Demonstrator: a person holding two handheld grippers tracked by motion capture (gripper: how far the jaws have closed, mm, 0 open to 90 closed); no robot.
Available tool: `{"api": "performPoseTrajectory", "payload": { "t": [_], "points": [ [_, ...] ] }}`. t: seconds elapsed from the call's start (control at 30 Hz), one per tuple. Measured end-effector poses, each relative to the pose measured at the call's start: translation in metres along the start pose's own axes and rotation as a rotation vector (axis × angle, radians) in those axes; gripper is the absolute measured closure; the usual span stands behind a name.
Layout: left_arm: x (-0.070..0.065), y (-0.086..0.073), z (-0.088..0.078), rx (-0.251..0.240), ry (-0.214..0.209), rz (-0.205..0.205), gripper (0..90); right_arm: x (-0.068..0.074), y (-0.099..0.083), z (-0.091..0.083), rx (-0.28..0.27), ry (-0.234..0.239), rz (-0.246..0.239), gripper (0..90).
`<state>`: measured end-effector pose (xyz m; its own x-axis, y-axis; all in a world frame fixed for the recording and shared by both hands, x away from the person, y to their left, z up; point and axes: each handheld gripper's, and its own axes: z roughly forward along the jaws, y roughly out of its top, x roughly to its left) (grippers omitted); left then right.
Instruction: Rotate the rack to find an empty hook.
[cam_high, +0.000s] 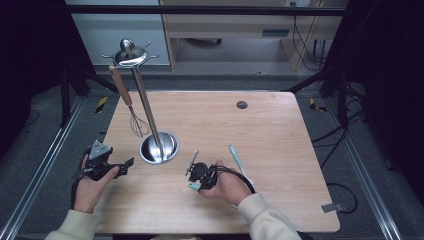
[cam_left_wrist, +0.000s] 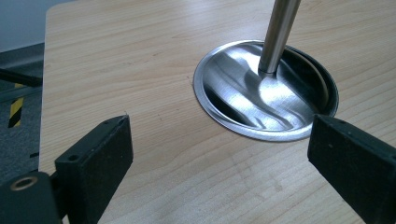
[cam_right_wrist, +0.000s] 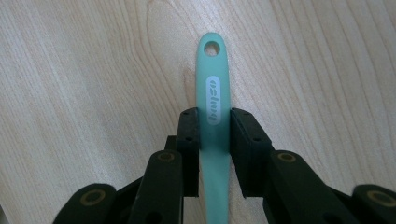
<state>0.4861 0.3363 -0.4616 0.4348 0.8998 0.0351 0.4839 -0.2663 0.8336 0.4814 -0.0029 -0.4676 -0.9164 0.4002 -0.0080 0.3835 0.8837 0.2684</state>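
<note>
Right gripper (cam_right_wrist: 215, 126) had its jaws drawn narrow on the teal handle (cam_right_wrist: 214, 100) of a utensil, one pad pressed to each side of it. The handle ran straight out between the pads over the wooden table (cam_right_wrist: 84, 84), with a white oval label and a hanging hole near its far tip. In the high view the right gripper (cam_high: 196, 176) sat low at the near middle of the table (cam_high: 280, 140), held in the person's right hand (cam_high: 227, 187); the teal end (cam_high: 194, 186) showed at the gripper's near side, and the rest of the utensil (cam_high: 236, 157) lay on the wood beyond the hand. Left gripper (cam_left_wrist: 219, 154) stood wide, nothing between its jaws, pointed at the round steel base (cam_left_wrist: 243, 93) of a rack. From above, the left gripper (cam_high: 120, 167) rested at the table's left edge, just beside that base (cam_high: 159, 148). The rack's pole (cam_high: 146, 102) rose to a hooked top (cam_high: 129, 55), from which a wooden-handled whisk (cam_high: 131, 107) hung.
</note>
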Motion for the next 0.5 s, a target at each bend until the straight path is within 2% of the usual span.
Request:
{"api": "performPoseTrajectory", "payload": {
  "t": [0.23, 0.33, 0.5],
  "points": [
    [0.0, 0.0, 0.0, 0.002, -0.001, 0.0, 6.4, -0.002, -0.001, -0.001, -0.01, 0.008, 0.012, 74.8],
    [0.0, 0.0, 0.0, 0.002, -0.001, -0.001, 6.4, -0.006, -0.003, -0.006, -0.03, 0.014, 0.036, 74.8],
    [0.0, 0.0, 0.001, 0.001, 0.0, 0.0, 6.4, -0.008, -0.005, -0.013, -0.042, 0.005, 0.048, 74.9]
  ]
}}
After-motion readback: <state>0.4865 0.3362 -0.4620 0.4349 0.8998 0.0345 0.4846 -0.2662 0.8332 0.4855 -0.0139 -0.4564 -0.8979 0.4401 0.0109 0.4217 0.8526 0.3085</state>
